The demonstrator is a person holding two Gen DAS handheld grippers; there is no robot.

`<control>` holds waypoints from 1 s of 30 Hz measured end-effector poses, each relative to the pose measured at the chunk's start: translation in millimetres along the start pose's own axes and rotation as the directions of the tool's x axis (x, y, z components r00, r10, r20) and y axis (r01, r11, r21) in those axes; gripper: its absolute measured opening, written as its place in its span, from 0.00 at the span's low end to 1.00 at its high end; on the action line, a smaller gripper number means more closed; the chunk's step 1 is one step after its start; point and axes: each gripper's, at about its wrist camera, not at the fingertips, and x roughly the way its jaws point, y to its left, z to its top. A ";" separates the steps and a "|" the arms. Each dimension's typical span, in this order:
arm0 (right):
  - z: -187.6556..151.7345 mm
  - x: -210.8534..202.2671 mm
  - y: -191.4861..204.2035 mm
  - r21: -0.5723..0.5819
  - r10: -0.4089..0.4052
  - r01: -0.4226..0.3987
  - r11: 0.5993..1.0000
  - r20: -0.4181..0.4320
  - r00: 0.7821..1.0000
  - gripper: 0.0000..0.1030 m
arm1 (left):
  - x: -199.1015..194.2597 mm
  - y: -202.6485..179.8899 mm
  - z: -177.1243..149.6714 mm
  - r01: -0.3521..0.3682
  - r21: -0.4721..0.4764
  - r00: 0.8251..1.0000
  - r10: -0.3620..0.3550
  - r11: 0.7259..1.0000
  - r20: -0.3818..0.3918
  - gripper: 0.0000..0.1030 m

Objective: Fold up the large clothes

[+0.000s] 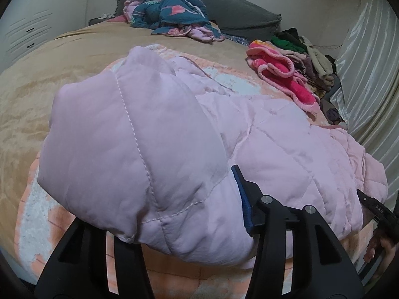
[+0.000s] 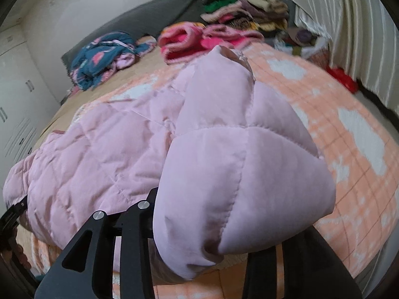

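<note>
A pale pink quilted puffer jacket (image 1: 154,134) lies across the near part of the bed; it also fills the right wrist view (image 2: 224,154). My left gripper (image 1: 189,219) is shut on the jacket's near hem, which bunches over and hides its left finger. My right gripper (image 2: 207,226) is shut on the hem at the other end, with the fabric draped over its right finger. The right gripper's black body shows at the far right of the left wrist view (image 1: 379,211).
The bed has a peach and white blanket (image 2: 349,129) over a tan cover (image 1: 30,94). A crumpled blue floral garment (image 1: 172,12), a pink fleece (image 1: 281,74) and a stack of clothes (image 2: 249,7) lie at the far end. Curtains (image 1: 369,74) hang on the right, white cabinets (image 1: 27,17) on the left.
</note>
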 end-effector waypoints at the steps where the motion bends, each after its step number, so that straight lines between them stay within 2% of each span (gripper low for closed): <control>1: 0.4 4.6 -3.2 0.021 0.002 -0.002 1.000 -0.012 1.000 0.37 | 0.9 -0.6 -1.0 -0.005 0.000 1.000 0.005 1.000 -0.004 0.41; 6: 1.0 23.4 -17.7 0.103 0.032 -0.026 0.994 -0.060 0.998 0.44 | 4.9 -1.9 -6.6 -0.022 0.000 0.999 0.022 1.000 -0.023 0.43; 8: -1.7 27.2 -24.0 0.133 0.043 -0.033 0.991 -0.072 0.997 0.51 | 4.6 -2.0 -9.1 -0.027 0.000 0.999 0.027 1.000 -0.024 0.43; 12: -3.9 24.5 -27.4 0.133 0.042 -0.033 0.991 -0.068 0.997 0.59 | 2.3 -1.1 -11.1 -0.036 -0.001 0.999 0.036 0.999 -0.027 0.44; 15: -6.2 22.3 -27.4 0.127 0.030 -0.021 0.992 -0.066 0.997 0.68 | 0.5 0.0 -12.6 -0.043 -0.004 0.999 0.043 0.999 -0.027 0.46; 17: -8.6 20.3 -30.4 0.131 0.010 -0.001 0.991 -0.068 0.998 0.83 | -0.6 0.2 -13.6 -0.050 -0.002 0.998 0.050 0.999 -0.027 0.47; 19: -12.5 17.4 -35.8 0.147 0.005 0.005 0.989 -0.069 0.998 0.89 | -2.7 0.8 -15.4 -0.054 -0.006 0.998 0.054 0.999 -0.028 0.49; 23: -19.1 8.6 -39.7 0.128 -0.007 0.017 0.992 -0.075 0.997 0.93 | -7.5 3.7 -16.9 -0.058 -0.013 0.998 0.057 0.998 -0.032 0.55; 30: -27.6 -10.4 -41.0 0.072 -0.031 0.037 0.997 -0.075 0.997 0.94 | -15.7 5.3 -19.2 -0.058 -0.019 0.998 0.057 0.998 -0.041 0.62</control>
